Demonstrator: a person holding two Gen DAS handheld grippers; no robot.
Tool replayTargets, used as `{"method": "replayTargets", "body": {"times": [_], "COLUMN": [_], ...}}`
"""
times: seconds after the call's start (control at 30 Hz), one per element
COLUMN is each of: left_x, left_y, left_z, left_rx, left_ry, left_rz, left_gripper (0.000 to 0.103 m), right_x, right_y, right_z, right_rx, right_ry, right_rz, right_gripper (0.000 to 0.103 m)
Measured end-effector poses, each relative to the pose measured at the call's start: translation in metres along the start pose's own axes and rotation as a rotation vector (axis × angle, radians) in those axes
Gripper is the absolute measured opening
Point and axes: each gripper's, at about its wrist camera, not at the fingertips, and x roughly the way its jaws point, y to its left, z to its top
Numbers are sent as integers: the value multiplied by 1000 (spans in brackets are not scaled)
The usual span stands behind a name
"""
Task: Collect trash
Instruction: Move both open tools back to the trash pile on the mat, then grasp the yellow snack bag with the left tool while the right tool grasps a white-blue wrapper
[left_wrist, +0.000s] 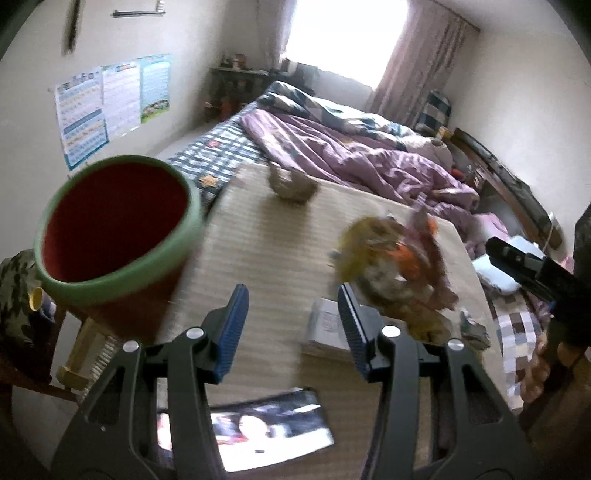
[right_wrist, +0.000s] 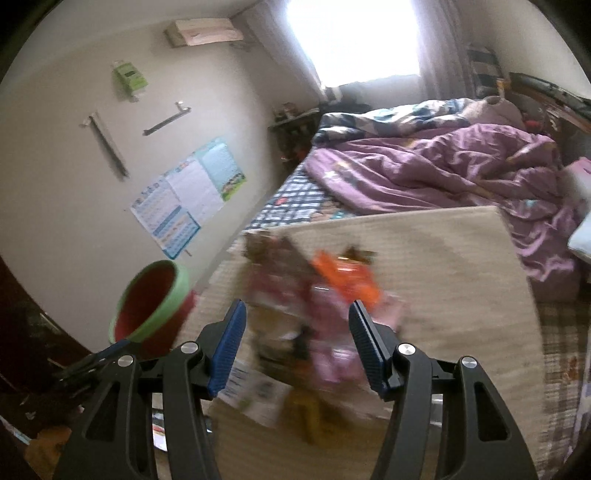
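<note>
A blurred heap of wrappers (left_wrist: 399, 266), yellow, orange and pink, lies on a beige mat (left_wrist: 273, 240). Farther back on the mat sits a crumpled brown paper ball (left_wrist: 291, 184). A red bin with a green rim (left_wrist: 114, 236) leans at the mat's left edge, mouth towards me. My left gripper (left_wrist: 291, 291) hangs open over the mat between bin and heap, nothing between its blue pads. My right gripper (right_wrist: 297, 306) is open too, aimed at the wrappers (right_wrist: 325, 295), which lie beyond its pads. From the left wrist view it (left_wrist: 517, 258) stays right of the heap, apart from it.
A white booklet (left_wrist: 325, 325) lies under the heap's near edge and a glossy photo sheet (left_wrist: 266, 428) lies close to me. A bed with a purple quilt (left_wrist: 351, 155) runs behind the mat. A wall with posters (right_wrist: 184, 199) stands at the left. The person's hand (left_wrist: 543, 369) shows at the right.
</note>
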Motion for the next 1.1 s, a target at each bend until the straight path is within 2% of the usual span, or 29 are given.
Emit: {"method": "replayTargets", "body": {"times": [0.1,0.23,0.33,0.53,0.63,0.77,0.9,0.97,1.1], "left_x": [7,21,38,78,93,112,120,118,109], "left_y": [-27,-68,-105,-143,-149,-148,-141,-140,-142], "left_z": [-6,-18,-30,-49,-56,-62,-68,-69,-70], "left_rx": [14,69,130,177,188,152,98,68,71], "left_ry": [13,56,126,214,252,308,348,343,322], "left_rz": [-23,-71,-125,-123,-100,-103,-102,-103,-98], "left_gripper": [53,53,53,53,53,48,36,34,31], "right_x": [-9,-17,-23,-35,-36,-31,-21,-16,-7], "right_y": [-31,-69,-96,-126,-131,-134,-137,-137,-136], "right_z": [-5,-10,-16,-25,-32,-37,-42,-45,-50], "right_rx": [14,47,84,116,120,103,98,95,89], "right_ry": [12,25,43,65,87,127,175,195,230], "right_rz": [-29,-61,-81,-101,-99,-92,-76,-67,-51], "right_gripper": [57,57,57,57,57,57,57,57,57]}}
